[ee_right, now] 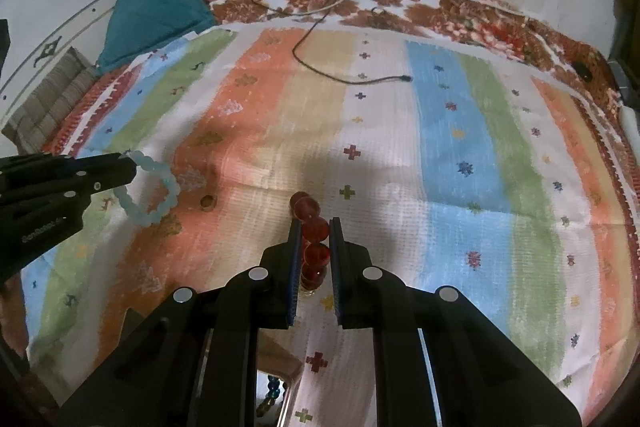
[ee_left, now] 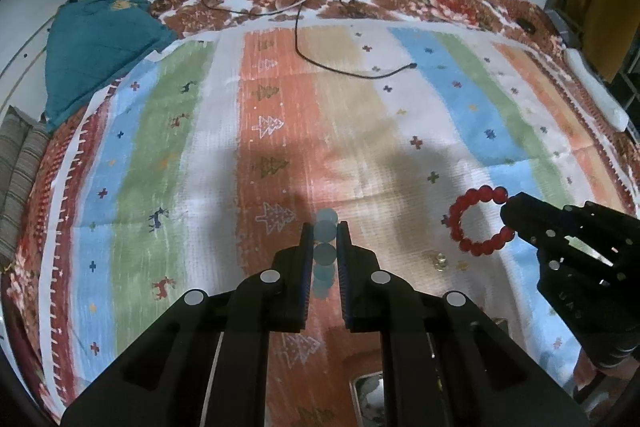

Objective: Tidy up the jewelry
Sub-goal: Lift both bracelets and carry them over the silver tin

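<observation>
My left gripper (ee_left: 325, 233) is shut on a pale blue bead bracelet (ee_left: 325, 251), seen edge-on between its fingers; from the right wrist view the bracelet (ee_right: 160, 195) hangs as a ring from the left gripper (ee_right: 132, 163) above the striped cloth. My right gripper (ee_right: 314, 227) is shut on a red bead bracelet (ee_right: 314, 227); in the left wrist view that red ring (ee_left: 476, 219) hangs from the right gripper (ee_left: 508, 211). A small gold piece (ee_left: 440, 261) lies on the cloth below the red bracelet. A small brown ring-like item (ee_right: 207, 202) lies near the blue bracelet.
A striped patterned cloth (ee_left: 280, 115) covers the bed. A black cable (ee_left: 360, 71) lies across its far part. A teal cushion (ee_left: 96, 43) sits at the far left. A mirrored box edge (ee_left: 368, 395) with beads inside (ee_right: 272, 391) shows below the grippers.
</observation>
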A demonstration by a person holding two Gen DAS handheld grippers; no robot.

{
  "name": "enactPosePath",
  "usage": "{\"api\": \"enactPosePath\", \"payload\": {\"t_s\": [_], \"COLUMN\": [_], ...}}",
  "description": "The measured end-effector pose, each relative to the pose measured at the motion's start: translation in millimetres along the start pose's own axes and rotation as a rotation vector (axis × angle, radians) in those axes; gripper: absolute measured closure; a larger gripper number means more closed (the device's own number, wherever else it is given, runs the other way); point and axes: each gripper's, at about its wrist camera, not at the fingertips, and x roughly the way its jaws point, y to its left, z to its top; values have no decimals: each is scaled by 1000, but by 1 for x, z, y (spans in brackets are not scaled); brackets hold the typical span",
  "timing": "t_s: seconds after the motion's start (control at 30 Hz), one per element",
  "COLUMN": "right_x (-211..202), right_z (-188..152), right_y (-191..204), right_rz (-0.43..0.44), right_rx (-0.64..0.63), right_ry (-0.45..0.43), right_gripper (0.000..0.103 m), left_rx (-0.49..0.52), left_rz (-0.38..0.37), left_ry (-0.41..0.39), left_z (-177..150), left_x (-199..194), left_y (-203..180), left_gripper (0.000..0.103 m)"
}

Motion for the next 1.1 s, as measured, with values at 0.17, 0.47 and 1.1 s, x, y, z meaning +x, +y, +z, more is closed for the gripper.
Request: {"api": "enactPosePath", "payload": {"t_s": [0.17, 0.47, 1.1], "right_x": [-13, -36, -73], "right_z": [-4, -16, -47], "right_y": [3, 11, 24], "right_rz": [2, 17, 33], "right_rx": [-4, -22, -42], "right_ry": [-17, -47, -78], "right_gripper": [89, 89, 89], "left_rx": [-9, 0, 48], "left_rz": [-21, -48, -93], "left_ry": [-32, -73, -124], "left_z": [-4, -17, -54], "left_x": [-17, -44, -85], "left_y": [-3, -11, -34], "left_gripper": [92, 92, 92]}}
